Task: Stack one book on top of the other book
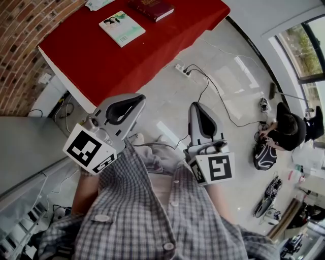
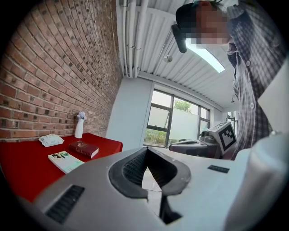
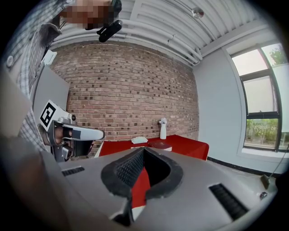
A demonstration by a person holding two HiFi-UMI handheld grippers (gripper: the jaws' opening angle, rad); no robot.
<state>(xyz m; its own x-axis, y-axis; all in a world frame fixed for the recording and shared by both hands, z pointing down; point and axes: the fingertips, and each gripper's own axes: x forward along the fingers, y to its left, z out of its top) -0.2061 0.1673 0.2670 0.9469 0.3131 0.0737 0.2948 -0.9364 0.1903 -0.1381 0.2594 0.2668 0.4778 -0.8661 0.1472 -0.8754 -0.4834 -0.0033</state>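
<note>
Red tabletop (image 1: 96,61): it is lying ahead of both claws, well apart from them. Pale book (image 1: 122,28): it is resting flat on the cloth, the leftmost of the pair. Dark red book (image 1: 151,8): it is lying just beside the pale one, to its right and farther off. Left claw (image 1: 136,99): I am holding it clenched on nothing, pointing toward the tabletop. Right claw (image 1: 196,106): I am keeping it clenched and empty as well, aiming the same way. I am judging the left hand slightly nearer the pale book, with neither book yet within reach.
</note>
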